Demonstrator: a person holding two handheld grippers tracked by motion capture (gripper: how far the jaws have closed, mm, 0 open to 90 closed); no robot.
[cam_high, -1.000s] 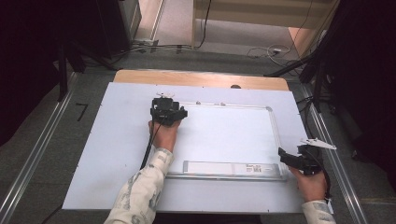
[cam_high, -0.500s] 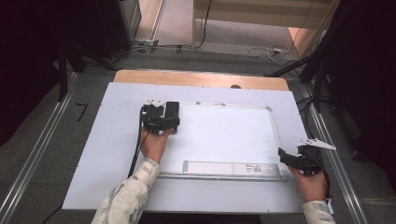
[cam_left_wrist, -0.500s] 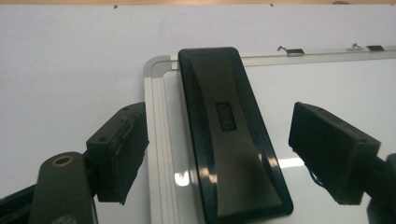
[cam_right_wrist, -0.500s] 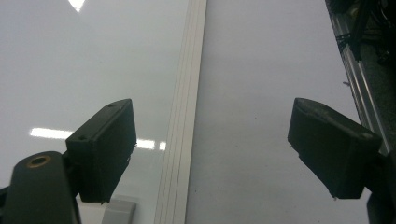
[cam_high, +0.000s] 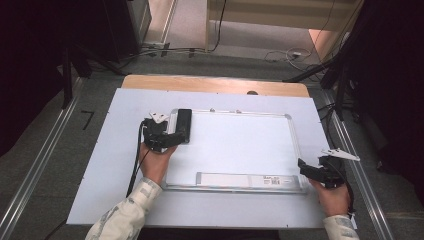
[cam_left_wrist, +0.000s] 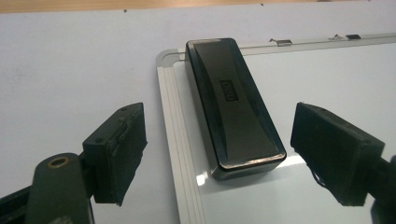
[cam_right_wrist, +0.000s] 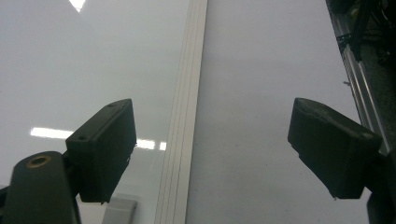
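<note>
A black eraser lies flat on the top-left corner of a whiteboard. My left gripper sits just behind the eraser's near end. It is open, its jaws have just been opening, and the pads stand clear on either side of that end without touching it. My right gripper is open at the board's lower right corner. Nothing is between its pads, which straddle the board's frame edge.
The whiteboard rests on a white sheet over a wooden table. A labelled strip runs along the board's near edge. Metal rails flank the table, and cables lie on the floor behind.
The left gripper has drawn back to the left off the eraser with its jaws spread wider, leaving the eraser lying at the board's corner. The right gripper has stayed put.
</note>
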